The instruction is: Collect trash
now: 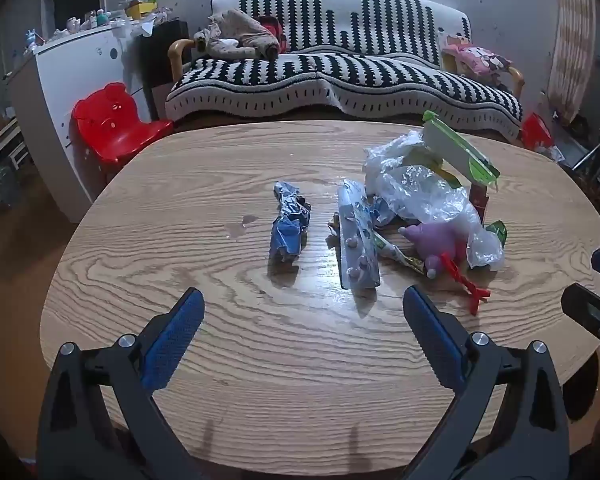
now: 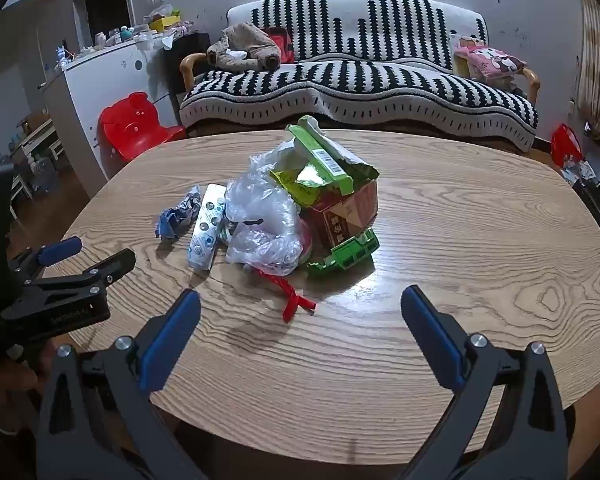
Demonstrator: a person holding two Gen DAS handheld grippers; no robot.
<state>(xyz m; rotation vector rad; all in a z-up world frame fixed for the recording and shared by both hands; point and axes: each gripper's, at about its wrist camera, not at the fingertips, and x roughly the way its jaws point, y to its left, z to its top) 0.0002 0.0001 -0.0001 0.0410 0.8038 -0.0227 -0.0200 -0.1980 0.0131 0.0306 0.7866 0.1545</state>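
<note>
Left gripper and right gripper: jaws spread wide, empty, above the tabletop. Trash pile lies mid-tabletop; crumpled blue wrapper, possibly foil, just beside it.

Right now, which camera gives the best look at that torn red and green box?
The right wrist view: the torn box faces it, with barcode flap, red side and green base all showing. In the left wrist view the box sits mostly behind the clear plastic bag; only its flap shows.
</note>
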